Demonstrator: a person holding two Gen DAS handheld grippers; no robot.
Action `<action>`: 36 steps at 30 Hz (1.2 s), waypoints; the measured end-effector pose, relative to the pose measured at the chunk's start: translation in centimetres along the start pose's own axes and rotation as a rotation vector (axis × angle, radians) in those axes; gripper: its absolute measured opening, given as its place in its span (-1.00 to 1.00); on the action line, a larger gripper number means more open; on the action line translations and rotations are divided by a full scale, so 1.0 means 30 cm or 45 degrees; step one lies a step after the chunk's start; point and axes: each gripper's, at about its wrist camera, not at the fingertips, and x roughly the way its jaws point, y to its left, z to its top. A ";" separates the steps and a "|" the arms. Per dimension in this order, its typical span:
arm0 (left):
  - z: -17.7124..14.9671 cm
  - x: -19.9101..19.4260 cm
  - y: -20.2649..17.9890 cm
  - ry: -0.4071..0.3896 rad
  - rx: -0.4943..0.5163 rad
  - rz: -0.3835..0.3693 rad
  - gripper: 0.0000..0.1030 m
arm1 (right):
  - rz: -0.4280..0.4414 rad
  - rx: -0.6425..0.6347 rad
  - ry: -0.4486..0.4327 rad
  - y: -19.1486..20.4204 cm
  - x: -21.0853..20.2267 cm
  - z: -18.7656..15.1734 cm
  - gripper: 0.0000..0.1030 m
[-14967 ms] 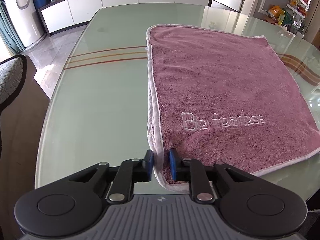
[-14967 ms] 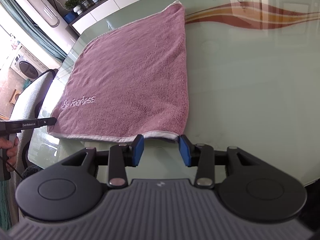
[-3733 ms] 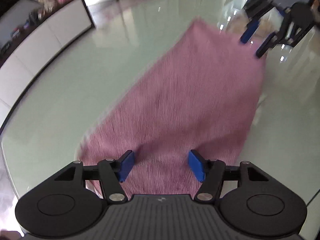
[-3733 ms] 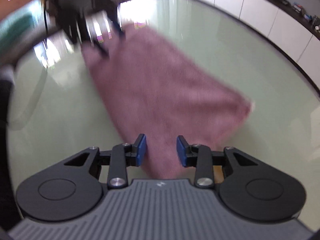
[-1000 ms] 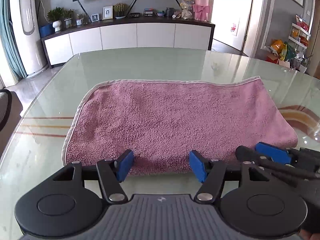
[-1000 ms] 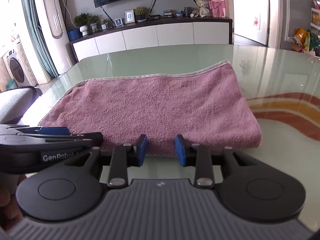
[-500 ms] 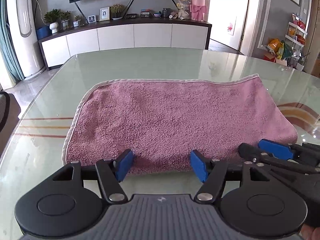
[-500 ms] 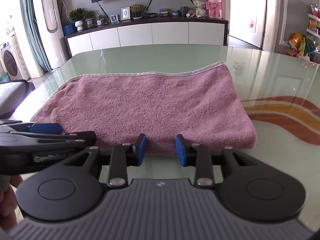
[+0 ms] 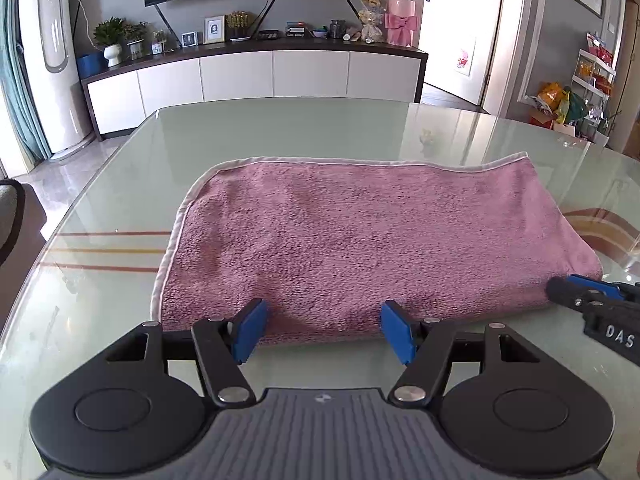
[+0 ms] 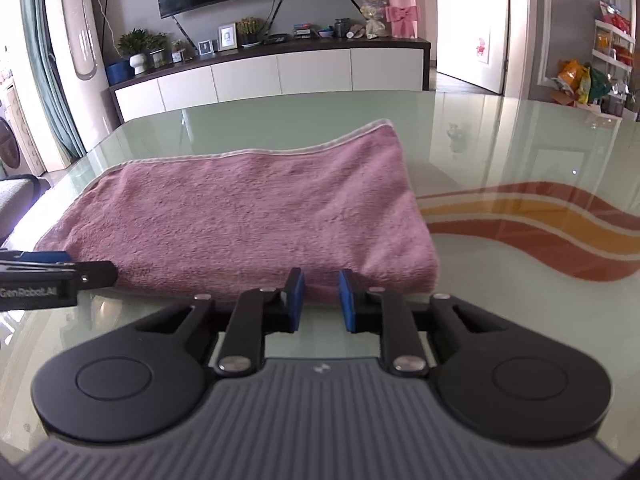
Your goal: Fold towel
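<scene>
A pink towel (image 9: pixel 372 240) with a pale hem lies folded into a long rectangle on the glass table (image 9: pixel 280 128). My left gripper (image 9: pixel 324 320) is open at the towel's near folded edge, left of its middle, and that edge lies between the blue pads. My right gripper (image 10: pixel 322 296) is low at the same near edge, close to the towel's (image 10: pixel 256 216) right corner. Its jaws are closing, with a narrow gap left and the towel's edge just at the fingertips, not pinched. Each gripper shows in the other's view: right gripper (image 9: pixel 576 288), left gripper (image 10: pixel 60 266).
Orange and brown stripes (image 10: pixel 540 220) run under the glass to the right of the towel. A white sideboard (image 9: pixel 256 76) with plants and frames, and a TV above it, stand beyond the table's far edge. A chair (image 9: pixel 8 216) sits at the left.
My right gripper has slid a little to the right along the towel's near edge and its jaws have narrowed. The left gripper and the towel have stayed put.
</scene>
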 end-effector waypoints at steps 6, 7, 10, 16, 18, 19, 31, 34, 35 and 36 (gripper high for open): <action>-0.001 0.001 0.040 0.004 -0.027 0.015 0.28 | -0.043 0.016 -0.009 -0.047 0.001 0.006 -0.70; -0.001 0.001 0.043 0.006 -0.026 0.014 0.27 | -0.050 0.003 -0.009 -0.049 -0.001 0.007 -0.70; 0.001 0.002 0.049 0.011 -0.022 0.016 0.27 | -0.083 -0.017 -0.012 -0.056 -0.007 0.007 -0.70; 0.022 -0.035 0.067 0.012 -0.069 0.032 0.28 | -0.188 -0.050 -0.152 -0.050 -0.069 0.013 -0.07; 0.033 -0.040 0.060 -0.005 -0.058 0.030 0.29 | -0.117 -0.068 -0.193 -0.031 -0.080 0.025 -0.01; 0.038 -0.042 0.056 -0.013 -0.052 0.028 0.30 | -0.077 -0.072 -0.186 -0.020 -0.069 0.028 0.00; 0.011 0.010 0.114 0.003 -0.036 0.015 0.38 | -0.012 -0.052 -0.078 -0.068 -0.006 -0.020 -0.19; 0.017 -0.008 0.130 0.008 -0.062 0.037 0.37 | -0.126 -0.022 -0.105 -0.090 -0.036 -0.039 0.03; 0.018 -0.019 0.139 0.004 -0.070 0.052 0.38 | -0.121 -0.012 -0.116 -0.101 -0.047 -0.043 0.03; 0.019 -0.025 0.144 -0.001 -0.074 0.059 0.42 | -0.117 -0.010 -0.125 -0.105 -0.052 -0.044 0.03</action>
